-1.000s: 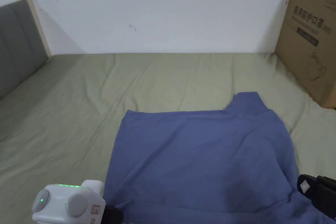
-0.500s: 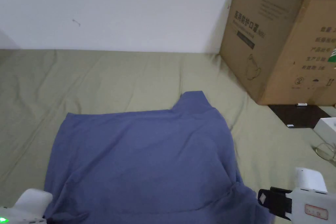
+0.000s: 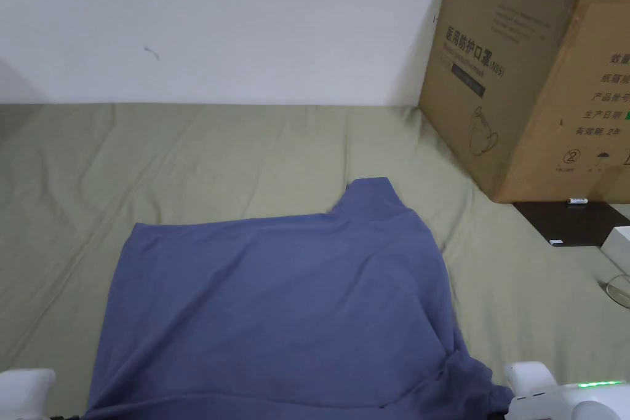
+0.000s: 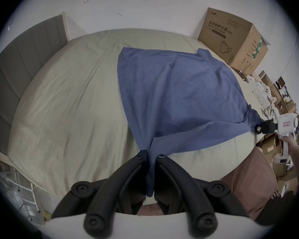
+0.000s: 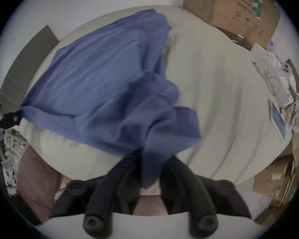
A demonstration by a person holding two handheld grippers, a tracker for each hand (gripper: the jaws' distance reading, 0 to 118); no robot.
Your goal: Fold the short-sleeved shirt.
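- Blue, thin and matte, the short-sleeved shirt [image 3: 277, 304] lies spread over the near half of the bed [image 3: 184, 150], one sleeve [image 3: 372, 197] pointing toward the far wall and its near edge drawn toward the person.
- The left tongs [image 4: 151, 156] are pressed together on a gathered corner of the shirt; in the left gripper view the cloth runs down between the two black jaws in a narrow rope.
- The right tongs [image 5: 150, 163] pinch the other near corner, with a thicker, bunched wad of fabric caught between the jaws; that view is blurred, so the exact hold is hard to read.
- The step in hand looks like the opening one: both near corners are gripped and the cloth is pulled taut between them, likely to square it up or start the first fold.
- The next move probably calls for lifting both corners together and carrying them evenly toward the far edge, keeping the tension equal so the fold line runs straight.
- The right side needs care: its bunched sleeve area may drag in creased unless shaken out first.
- The fabric is soft and limp, showing long shallow wrinkles fanning from each grip.
- The bed sheet is pale olive, lightly creased and slack, so it may shift under the shirt.
- A stiff brown cardboard box [image 3: 535, 71] stands at the bed's far right corner, well apart from the shirt.
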